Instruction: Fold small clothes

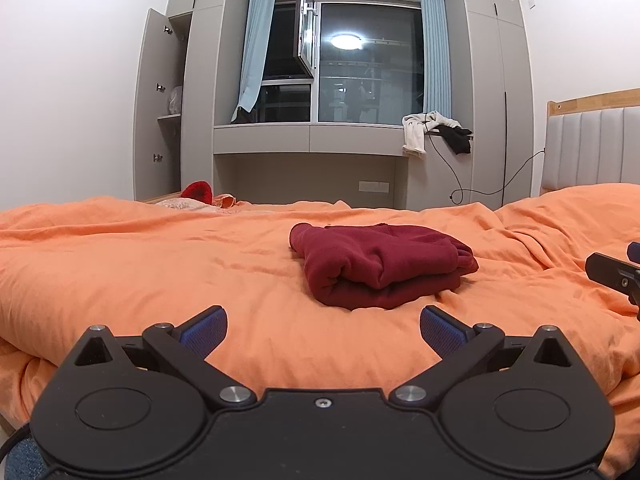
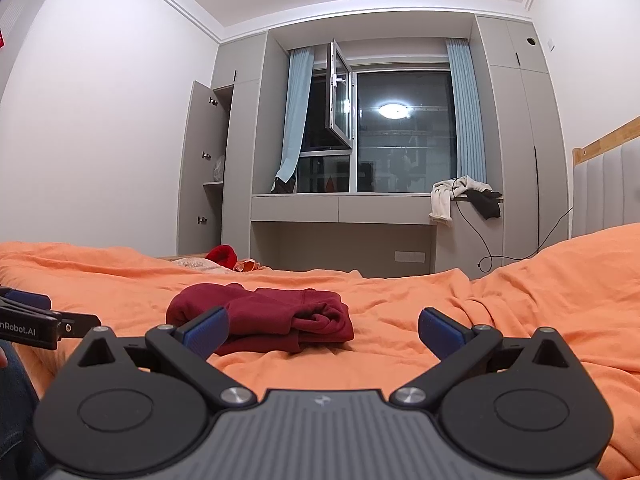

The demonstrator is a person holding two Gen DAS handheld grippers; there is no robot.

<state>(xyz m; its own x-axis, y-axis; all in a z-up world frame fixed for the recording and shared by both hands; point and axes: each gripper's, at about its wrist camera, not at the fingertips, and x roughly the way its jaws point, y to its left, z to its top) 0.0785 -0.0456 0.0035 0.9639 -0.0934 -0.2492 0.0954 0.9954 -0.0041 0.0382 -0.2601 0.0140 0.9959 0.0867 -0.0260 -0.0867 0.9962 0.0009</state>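
Note:
A dark red garment (image 1: 380, 266) lies folded into a compact bundle on the orange bedcover (image 1: 160, 264). It also shows in the right wrist view (image 2: 276, 314). My left gripper (image 1: 323, 330) is open and empty, just short of the bundle, low over the cover. My right gripper (image 2: 323, 330) is open and empty, with the bundle ahead and to its left; its left finger (image 2: 206, 330) overlaps the bundle's near edge in view. Part of the right gripper shows at the right edge of the left wrist view (image 1: 616, 274). Part of the left gripper shows at the left edge of the right wrist view (image 2: 32, 322).
A red item (image 1: 197, 191) and a patterned cloth (image 1: 188, 203) lie at the bed's far edge. White and black clothes (image 1: 432, 130) hang off the window ledge with a cable. An open wardrobe door (image 1: 154, 104) stands at left. A padded headboard (image 1: 592, 148) is at right.

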